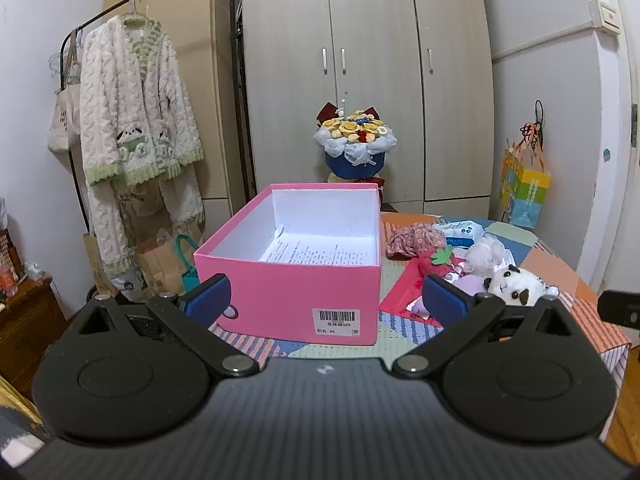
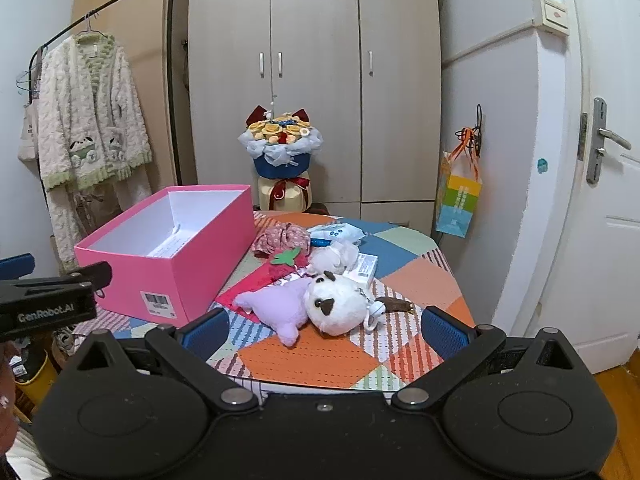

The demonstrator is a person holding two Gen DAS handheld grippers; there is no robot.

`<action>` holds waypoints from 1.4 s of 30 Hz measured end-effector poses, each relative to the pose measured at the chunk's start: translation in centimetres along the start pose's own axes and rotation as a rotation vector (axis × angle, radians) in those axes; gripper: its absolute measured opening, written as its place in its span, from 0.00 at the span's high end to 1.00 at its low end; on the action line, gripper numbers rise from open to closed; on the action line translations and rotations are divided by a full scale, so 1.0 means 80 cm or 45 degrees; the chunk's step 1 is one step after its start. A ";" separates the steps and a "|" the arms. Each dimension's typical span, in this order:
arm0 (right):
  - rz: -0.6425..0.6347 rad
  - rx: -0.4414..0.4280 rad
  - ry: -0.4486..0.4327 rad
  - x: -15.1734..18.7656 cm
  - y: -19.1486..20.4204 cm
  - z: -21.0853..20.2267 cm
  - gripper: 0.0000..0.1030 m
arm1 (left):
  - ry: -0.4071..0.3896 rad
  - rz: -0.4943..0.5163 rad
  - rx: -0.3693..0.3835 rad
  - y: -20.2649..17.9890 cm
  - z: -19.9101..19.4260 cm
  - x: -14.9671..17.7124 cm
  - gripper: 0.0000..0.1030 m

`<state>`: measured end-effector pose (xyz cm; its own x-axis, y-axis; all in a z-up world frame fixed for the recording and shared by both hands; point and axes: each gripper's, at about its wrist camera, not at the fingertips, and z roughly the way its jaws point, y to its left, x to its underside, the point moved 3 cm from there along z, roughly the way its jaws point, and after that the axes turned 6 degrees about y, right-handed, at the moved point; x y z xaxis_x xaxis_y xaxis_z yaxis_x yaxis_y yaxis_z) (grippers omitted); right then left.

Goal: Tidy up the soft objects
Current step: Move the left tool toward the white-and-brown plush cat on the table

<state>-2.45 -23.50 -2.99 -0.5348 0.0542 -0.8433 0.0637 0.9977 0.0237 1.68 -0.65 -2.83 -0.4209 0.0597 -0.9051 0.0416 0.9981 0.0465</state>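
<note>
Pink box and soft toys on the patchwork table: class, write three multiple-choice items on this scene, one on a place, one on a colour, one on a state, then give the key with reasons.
1. Where does the white panda plush lie?
A. inside the box
B. on the table, right of the box
C. on the floor

2. What colour is the plush touching the panda?
A. lilac
B. green
C. black

3. In what state is the pink box?
A. lidded
B. open, holding only a printed sheet
C. full of toys

Key: 1 B, it rests on the patchwork table beside the box; 2 A, its fabric is pale purple; 3 B, the white inside shows only paper.
</note>
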 end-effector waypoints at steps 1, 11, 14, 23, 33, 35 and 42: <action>-0.005 0.007 -0.004 0.001 0.000 0.000 0.00 | 0.005 -0.008 0.003 -0.001 0.001 0.002 0.00; -0.009 0.016 -0.031 0.008 -0.005 0.001 0.00 | 0.007 0.007 0.007 -0.004 0.002 0.011 0.00; 0.000 0.031 -0.031 0.009 -0.008 0.002 0.00 | 0.006 0.003 0.009 -0.006 0.004 0.012 0.00; 0.015 0.041 -0.019 0.014 -0.016 0.011 0.00 | 0.017 0.036 0.015 -0.015 0.008 0.016 0.00; 0.019 0.056 -0.009 0.018 -0.022 0.019 0.00 | 0.015 0.048 0.026 -0.013 0.003 0.017 0.00; 0.008 0.078 -0.022 0.019 -0.023 0.018 0.00 | 0.017 0.049 0.028 -0.011 0.001 0.018 0.00; 0.009 0.070 -0.037 0.020 -0.026 0.014 0.00 | 0.034 0.042 0.032 -0.007 0.002 0.017 0.00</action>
<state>-2.48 -25.56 -5.02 -0.5096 0.0592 -0.8584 0.1138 0.9935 0.0009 1.22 -1.09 -4.18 -0.4427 0.0931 -0.8918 0.0787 0.9948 0.0648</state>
